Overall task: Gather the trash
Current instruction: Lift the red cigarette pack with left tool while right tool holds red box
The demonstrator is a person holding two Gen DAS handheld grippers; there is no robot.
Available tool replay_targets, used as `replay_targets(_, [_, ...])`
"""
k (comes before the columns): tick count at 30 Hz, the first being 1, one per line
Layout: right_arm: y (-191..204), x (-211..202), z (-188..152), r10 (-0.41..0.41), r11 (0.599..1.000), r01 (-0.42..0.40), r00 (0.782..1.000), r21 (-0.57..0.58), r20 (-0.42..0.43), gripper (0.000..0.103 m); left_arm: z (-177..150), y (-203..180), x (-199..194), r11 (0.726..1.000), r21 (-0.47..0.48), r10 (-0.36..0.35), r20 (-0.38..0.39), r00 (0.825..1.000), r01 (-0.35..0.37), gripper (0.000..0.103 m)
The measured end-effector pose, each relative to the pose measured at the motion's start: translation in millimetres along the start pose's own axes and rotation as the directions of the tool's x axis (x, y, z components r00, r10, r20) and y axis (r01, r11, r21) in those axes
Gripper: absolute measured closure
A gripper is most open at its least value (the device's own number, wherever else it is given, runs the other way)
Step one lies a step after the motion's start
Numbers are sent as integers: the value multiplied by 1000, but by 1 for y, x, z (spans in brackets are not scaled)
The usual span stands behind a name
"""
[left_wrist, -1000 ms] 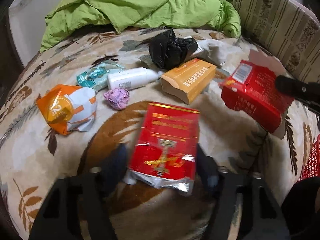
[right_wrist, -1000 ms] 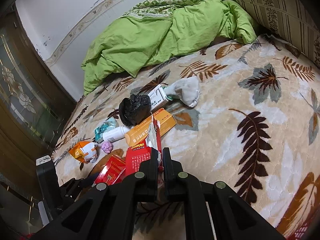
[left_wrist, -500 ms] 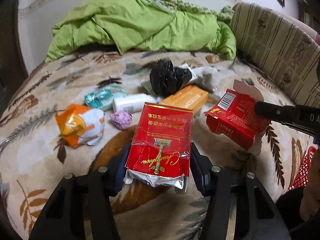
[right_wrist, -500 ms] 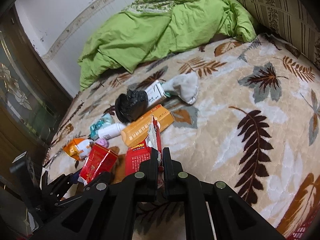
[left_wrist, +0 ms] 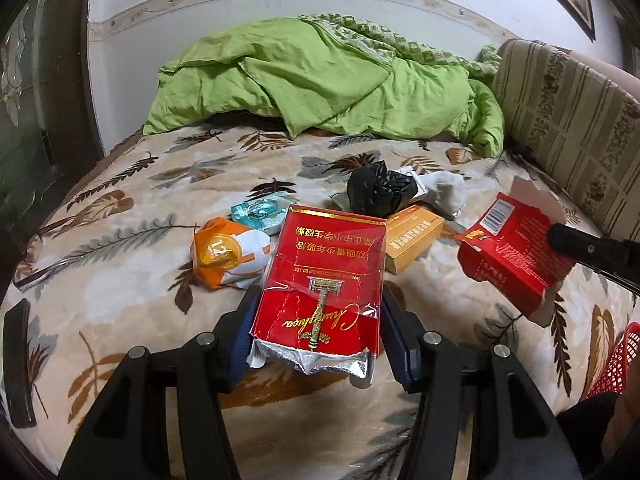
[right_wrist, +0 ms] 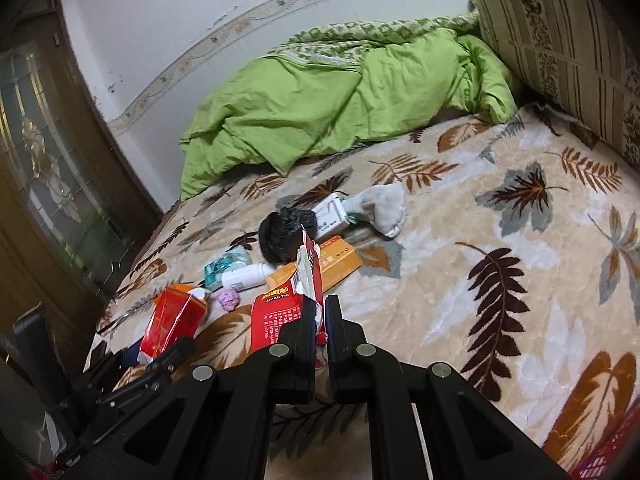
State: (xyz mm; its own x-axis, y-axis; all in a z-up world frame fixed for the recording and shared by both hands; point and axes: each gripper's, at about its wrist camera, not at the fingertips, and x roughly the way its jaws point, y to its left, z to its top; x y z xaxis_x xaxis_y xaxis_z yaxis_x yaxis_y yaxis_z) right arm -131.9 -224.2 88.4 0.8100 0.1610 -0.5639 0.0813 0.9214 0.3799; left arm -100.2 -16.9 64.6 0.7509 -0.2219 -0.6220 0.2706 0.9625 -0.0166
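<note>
Grippers each hold trash above the bed's (left_wrist: 460,312) near edge: left gripper (left_wrist: 316,344) clamps a red cigarette pack (left_wrist: 324,280); right gripper (right_wrist: 319,320), nearly shut, pinches a torn red carton's (right_wrist: 276,316) thin flap, which could tear or slip.

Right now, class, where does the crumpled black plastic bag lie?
In the left wrist view the crumpled black plastic bag lies mid-bed on the leaf-patterned blanket, just behind the orange cardboard box and left of the grey sock.

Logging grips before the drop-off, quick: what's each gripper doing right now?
Left gripper: closed on the red cigarette pack.
Right gripper: shut on the torn red box.
</note>
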Motion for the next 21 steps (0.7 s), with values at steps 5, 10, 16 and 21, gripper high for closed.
replay_targets(5, [1,-1,-2,5,1000,-5,1000,-7,-2,98,-1,0,0,1000,7,17,-1,1000,-17,48])
replay_targets(10, [-2,1,-2,10,1000,-10,1000,10,-12,98,-2,1,4,999,10,34,-15,999,-34,48])
replay_targets(16, [-4,-1,-3,14,1000,-14,1000,15,-11,98,-2,0,5,999,27,34,-11,999,-34,48])
replay_targets(21, [-6,-7,-5,22,999,-22,1000,29,-8,98,-4,-7,5,999,48,26,-12,1000,-25,48])
